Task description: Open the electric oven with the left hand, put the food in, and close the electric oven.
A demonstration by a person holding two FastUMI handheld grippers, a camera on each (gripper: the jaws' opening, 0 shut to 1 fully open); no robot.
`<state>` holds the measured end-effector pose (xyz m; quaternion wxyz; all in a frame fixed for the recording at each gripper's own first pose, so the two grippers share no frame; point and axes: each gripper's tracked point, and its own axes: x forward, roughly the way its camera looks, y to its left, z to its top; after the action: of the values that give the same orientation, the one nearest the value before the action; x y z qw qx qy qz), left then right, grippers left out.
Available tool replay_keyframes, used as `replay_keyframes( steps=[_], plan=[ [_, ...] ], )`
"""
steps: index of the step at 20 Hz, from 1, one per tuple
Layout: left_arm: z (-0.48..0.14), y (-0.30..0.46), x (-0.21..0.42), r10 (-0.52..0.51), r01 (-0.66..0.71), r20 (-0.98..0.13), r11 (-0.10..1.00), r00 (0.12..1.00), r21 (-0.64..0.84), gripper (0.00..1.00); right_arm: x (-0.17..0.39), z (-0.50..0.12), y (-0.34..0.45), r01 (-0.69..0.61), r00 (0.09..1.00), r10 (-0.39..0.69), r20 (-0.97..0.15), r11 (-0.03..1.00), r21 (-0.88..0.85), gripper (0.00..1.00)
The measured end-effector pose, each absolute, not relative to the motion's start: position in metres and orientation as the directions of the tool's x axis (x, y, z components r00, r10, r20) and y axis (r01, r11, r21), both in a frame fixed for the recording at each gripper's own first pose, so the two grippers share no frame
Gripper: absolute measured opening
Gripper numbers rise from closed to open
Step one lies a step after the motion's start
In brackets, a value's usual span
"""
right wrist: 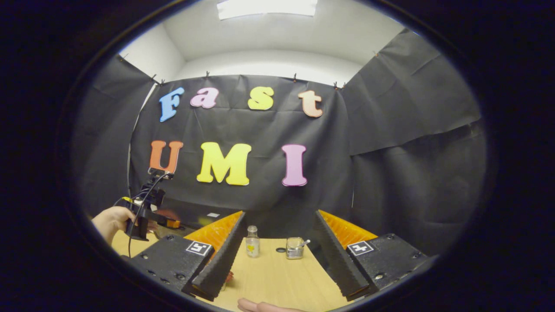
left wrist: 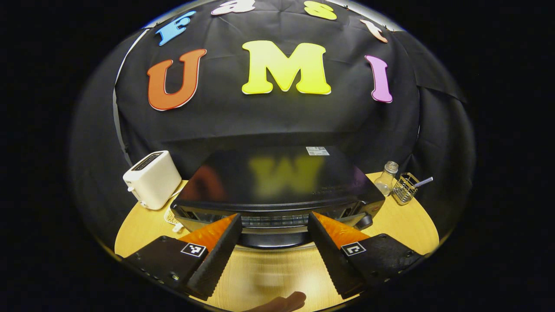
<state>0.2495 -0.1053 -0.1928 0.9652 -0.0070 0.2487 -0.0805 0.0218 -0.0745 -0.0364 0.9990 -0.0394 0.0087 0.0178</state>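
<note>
Parted tongs (left wrist: 274,223) facing electric oven (left wrist: 277,190), toaster (left wrist: 151,179)

The left gripper (left wrist: 274,236) hangs with its fingers spread wide and nothing between them, angled down from above. In the right gripper view, the right gripper (right wrist: 277,242) is likewise spread and empty, held level and facing forward, while off to its left a hand (right wrist: 113,222) grips the left gripper by its handle at about the same height. A fingertip (left wrist: 289,300) shows at the bottom edge of the left gripper view.
</note>
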Motion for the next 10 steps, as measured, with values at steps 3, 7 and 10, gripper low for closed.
replay_keyframes(
  steps=[3,7,10],
  plan=[
    [-0.199,-0.105,0.23,-0.149,0.145,-0.485,0.988,0.862,-0.046,0.97,0.012,-0.038,-0.071,-0.042,0.999,0.039,-0.037,0.997,-0.072,0.98],
    [-0.208,-0.103,0.203,-0.158,0.156,-0.477,0.987,0.864,-0.045,0.97,0.004,-0.037,-0.075,-0.03,0.999,0.027,-0.047,0.998,-0.061,0.99],
    [-0.221,-0.101,0.183,-0.164,0.161,-0.471,0.986,0.867,-0.048,0.97,-0.003,-0.038,-0.072,-0.028,0.998,0.025,-0.055,0.998,-0.053,0.99]
  ],
)
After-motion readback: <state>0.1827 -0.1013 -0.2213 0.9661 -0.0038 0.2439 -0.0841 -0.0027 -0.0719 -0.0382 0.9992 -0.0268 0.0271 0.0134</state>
